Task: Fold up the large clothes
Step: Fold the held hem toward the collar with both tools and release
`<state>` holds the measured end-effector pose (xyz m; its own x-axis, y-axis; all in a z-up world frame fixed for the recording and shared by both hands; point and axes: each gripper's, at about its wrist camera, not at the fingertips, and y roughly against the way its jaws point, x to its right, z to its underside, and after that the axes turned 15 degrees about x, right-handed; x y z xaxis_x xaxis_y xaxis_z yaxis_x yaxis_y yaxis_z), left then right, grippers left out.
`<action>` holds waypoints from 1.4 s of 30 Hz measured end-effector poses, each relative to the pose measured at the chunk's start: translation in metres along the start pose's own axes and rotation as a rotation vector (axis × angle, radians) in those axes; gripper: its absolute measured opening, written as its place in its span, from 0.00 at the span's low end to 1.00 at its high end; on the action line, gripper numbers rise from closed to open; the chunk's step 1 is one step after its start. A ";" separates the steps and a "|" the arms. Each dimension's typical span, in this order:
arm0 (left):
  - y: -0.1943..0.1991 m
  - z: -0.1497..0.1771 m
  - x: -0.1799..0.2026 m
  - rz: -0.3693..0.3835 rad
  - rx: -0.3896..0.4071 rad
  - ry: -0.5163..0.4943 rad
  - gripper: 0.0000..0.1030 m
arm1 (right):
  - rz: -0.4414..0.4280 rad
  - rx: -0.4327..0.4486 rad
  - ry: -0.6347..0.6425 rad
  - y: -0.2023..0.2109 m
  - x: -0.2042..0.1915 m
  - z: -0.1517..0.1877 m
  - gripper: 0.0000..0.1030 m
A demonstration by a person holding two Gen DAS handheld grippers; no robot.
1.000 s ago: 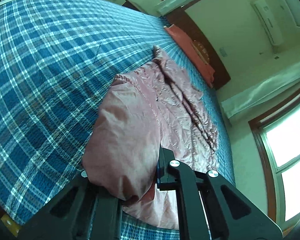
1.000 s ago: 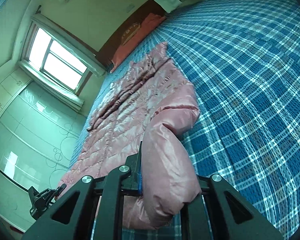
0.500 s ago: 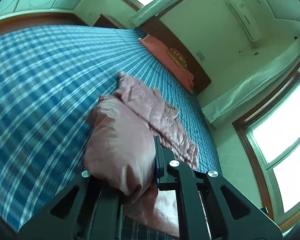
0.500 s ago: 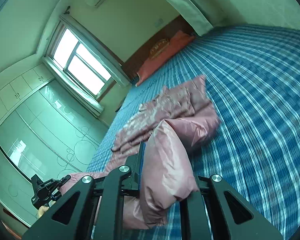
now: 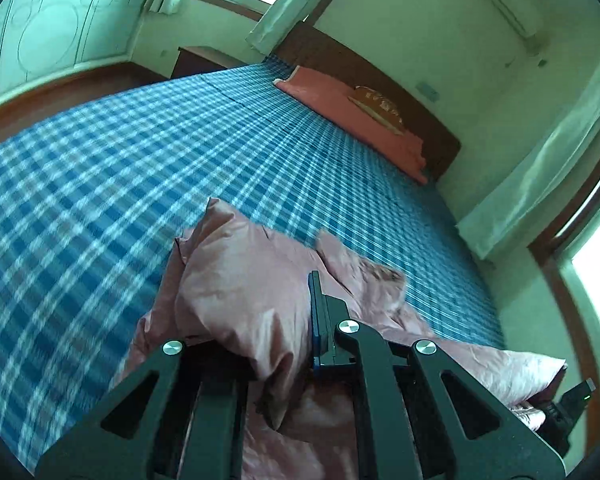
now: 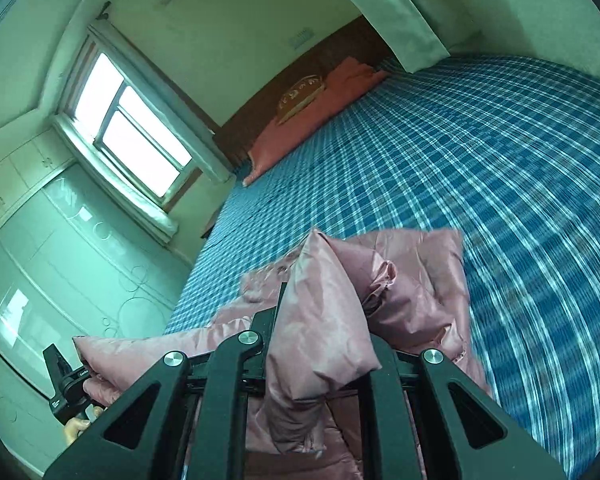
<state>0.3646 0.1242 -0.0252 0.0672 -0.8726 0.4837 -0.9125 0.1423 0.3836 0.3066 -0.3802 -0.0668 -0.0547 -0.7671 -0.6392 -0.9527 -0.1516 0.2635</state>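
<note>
A pink puffy jacket (image 5: 244,280) lies bunched at the near end of a bed with a blue plaid cover (image 5: 140,168). My left gripper (image 5: 260,320) is shut on a thick fold of the jacket and holds it lifted off the bed. My right gripper (image 6: 320,320) is shut on another fold of the same jacket (image 6: 416,280), also lifted. Each gripper shows at the edge of the other's view: the right one in the left wrist view (image 5: 568,404), the left one in the right wrist view (image 6: 66,384).
An orange-red pillow (image 5: 352,116) lies against a dark wooden headboard (image 5: 420,108) at the far end of the bed. A window (image 6: 132,136) and pale wardrobe doors (image 6: 60,264) stand beside the bed. The plaid cover stretches far beyond the jacket.
Both grippers have risen and tilted up, lifting the held folds of the jacket. The far part of the jacket has been drawn toward me and now lies bunched instead of spread out.
</note>
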 end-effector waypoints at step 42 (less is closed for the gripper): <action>-0.185 0.037 0.029 -0.221 -0.135 -0.330 0.75 | 0.166 -0.234 0.459 -0.220 -0.070 0.050 0.62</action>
<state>0.5203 0.0547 -0.1113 0.1022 -0.9888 0.1089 -0.8279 -0.0238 0.5604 0.5052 -0.2622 -0.1166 -0.0122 -0.9782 -0.2075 -0.8472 -0.1001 0.5217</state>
